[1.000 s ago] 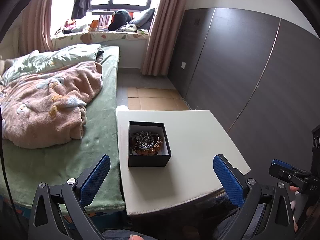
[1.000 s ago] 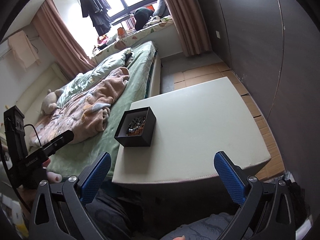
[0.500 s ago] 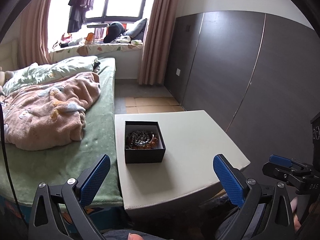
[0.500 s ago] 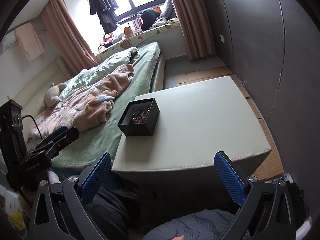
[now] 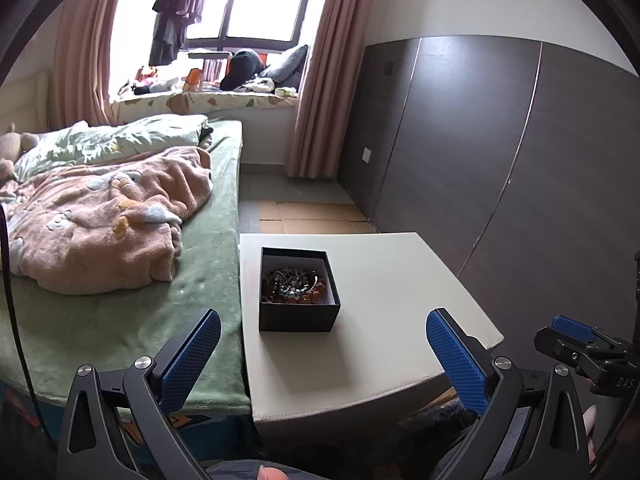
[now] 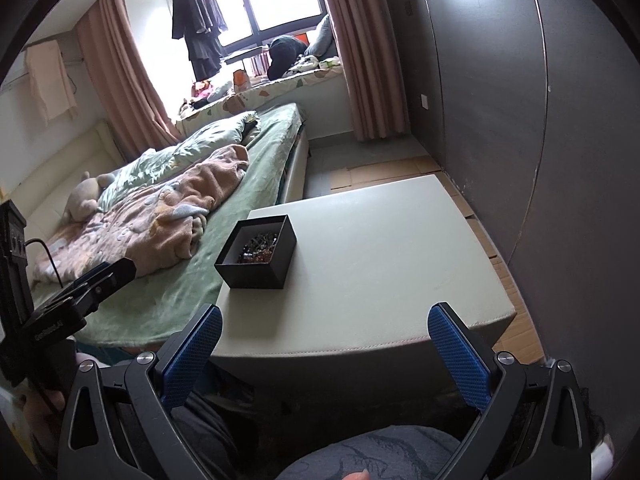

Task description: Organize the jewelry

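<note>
Both claws are hanging back at the near edge of the table, and neither one is carrying anything. The left claw is standing wide open, its blue pads spread far apart with only air between them, and the right claw is gaping just as wide and just as bare. The black box is sitting ahead of the left claw, slightly toward its left pad, near the table edge that is running alongside the bed; from the right claw it is lying ahead and off to the left. The jewelry is resting inside that box as a tangled heap of dark and amber beads with some silvery bits, and no piece is showing on the tabletop around it. Judging by this, the scene is fitting two stages equally well: a jumble waiting to be sorted out of the box, or pieces gathered into it with the claws pulling clear. Which one is in hand, the views are not settling. Any reach into the box would be calling for a narrower opening and a steep, careful descent between its walls, since the strands are looking likely to snag together.
</note>
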The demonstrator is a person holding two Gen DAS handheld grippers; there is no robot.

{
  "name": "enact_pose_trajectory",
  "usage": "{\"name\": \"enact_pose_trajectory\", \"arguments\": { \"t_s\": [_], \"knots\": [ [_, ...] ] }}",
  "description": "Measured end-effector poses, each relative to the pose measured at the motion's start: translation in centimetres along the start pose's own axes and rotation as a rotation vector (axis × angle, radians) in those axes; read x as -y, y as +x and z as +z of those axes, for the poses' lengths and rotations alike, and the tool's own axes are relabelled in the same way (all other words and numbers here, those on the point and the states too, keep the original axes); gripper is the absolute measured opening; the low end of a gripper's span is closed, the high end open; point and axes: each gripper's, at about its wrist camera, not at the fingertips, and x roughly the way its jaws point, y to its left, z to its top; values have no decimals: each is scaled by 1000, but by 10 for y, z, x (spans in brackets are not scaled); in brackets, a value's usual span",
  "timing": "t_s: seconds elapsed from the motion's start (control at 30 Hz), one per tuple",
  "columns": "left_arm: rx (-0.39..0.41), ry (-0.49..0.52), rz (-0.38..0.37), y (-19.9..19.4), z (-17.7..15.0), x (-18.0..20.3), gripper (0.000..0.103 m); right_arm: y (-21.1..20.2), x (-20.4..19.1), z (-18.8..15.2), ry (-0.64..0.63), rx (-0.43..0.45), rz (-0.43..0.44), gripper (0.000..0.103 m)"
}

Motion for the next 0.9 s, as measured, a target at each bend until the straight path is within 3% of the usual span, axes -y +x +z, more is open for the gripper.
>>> {"name": "enact_pose_trajectory", "arguments": {
  "t_s": [0.9],
  "knots": [
    [-30,7,-7,1,-3,1,103,-1,15,-1,66,-2,14,103]
  ]
}}
